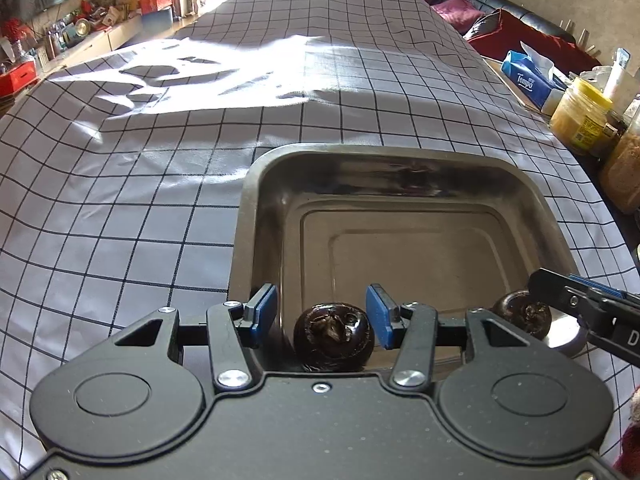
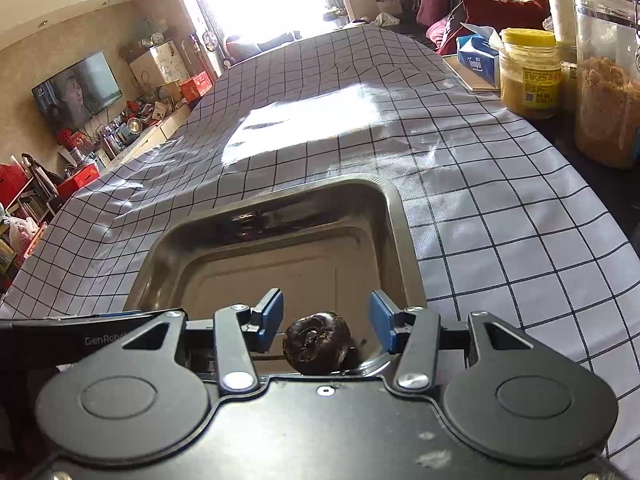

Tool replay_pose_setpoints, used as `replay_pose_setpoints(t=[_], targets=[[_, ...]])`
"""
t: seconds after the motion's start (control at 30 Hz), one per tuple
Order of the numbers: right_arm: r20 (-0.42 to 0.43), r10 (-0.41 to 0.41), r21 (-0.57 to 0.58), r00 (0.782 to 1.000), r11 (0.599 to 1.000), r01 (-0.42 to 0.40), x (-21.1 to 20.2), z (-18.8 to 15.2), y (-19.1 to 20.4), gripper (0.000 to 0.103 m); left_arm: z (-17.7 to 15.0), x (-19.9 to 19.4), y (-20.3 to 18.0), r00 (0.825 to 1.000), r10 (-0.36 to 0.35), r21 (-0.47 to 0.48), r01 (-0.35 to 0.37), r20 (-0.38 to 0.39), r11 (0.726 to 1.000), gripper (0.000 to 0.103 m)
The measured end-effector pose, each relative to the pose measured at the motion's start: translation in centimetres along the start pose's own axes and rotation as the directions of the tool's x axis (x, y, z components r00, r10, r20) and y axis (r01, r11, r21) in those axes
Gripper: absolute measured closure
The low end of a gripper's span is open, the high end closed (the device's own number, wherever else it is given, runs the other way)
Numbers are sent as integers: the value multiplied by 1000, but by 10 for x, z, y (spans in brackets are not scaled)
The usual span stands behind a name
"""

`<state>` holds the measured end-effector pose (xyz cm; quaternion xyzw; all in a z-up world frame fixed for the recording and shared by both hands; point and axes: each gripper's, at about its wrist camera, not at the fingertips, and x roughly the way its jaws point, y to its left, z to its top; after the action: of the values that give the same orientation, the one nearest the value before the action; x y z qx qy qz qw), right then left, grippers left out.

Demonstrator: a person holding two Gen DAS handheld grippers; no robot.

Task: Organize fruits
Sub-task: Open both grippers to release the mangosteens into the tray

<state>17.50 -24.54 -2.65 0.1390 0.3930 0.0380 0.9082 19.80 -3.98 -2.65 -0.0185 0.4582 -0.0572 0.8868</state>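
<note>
A steel tray (image 1: 400, 156) stands on the checked tablecloth; it also shows in the right wrist view (image 2: 396, 216). Two dark round fruits lie at the tray's near edge. One fruit (image 1: 334, 338) sits between the blue pads of my open left gripper (image 1: 322, 314), not touched by either pad. The other fruit (image 1: 520, 312) lies to its right, beside the right gripper's finger (image 1: 576, 304). In the right wrist view that fruit (image 2: 316, 342) sits between the spread pads of my open right gripper (image 2: 326, 320). The left gripper's body (image 2: 80, 332) is close on the left.
Jars (image 1: 582, 118), a blue tissue pack (image 1: 528, 80) and other containers stand along the table's right edge; they also show in the right wrist view (image 2: 528, 76). The checked cloth (image 1: 160, 184) stretches ahead and left, wrinkled and sunlit. Shelves and a TV are beyond.
</note>
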Motion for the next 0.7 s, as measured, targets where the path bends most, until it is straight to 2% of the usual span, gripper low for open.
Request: replay_pose_setpoints(t=[0.33, 0.5, 0.6, 0.7], targets=[[13, 15, 6, 1000, 1000, -15, -5, 0, -1, 49, -2, -5, -2, 1000, -5, -3, 5, 29, 1000, 46], [18, 20, -1, 1000, 1000, -20, -7, 0, 1, 47, -4, -7, -3, 998, 14, -21, -13, 58, 1000, 46], [19, 32, -10, 999, 999, -32, -8, -1, 3, 47, -5, -9, -2, 998, -13, -29, 14, 61, 999, 46], [40, 11, -24, 999, 1000, -10, -13, -3, 6, 47, -7, -14, -4, 996, -36, -16, 37, 87, 999, 46]])
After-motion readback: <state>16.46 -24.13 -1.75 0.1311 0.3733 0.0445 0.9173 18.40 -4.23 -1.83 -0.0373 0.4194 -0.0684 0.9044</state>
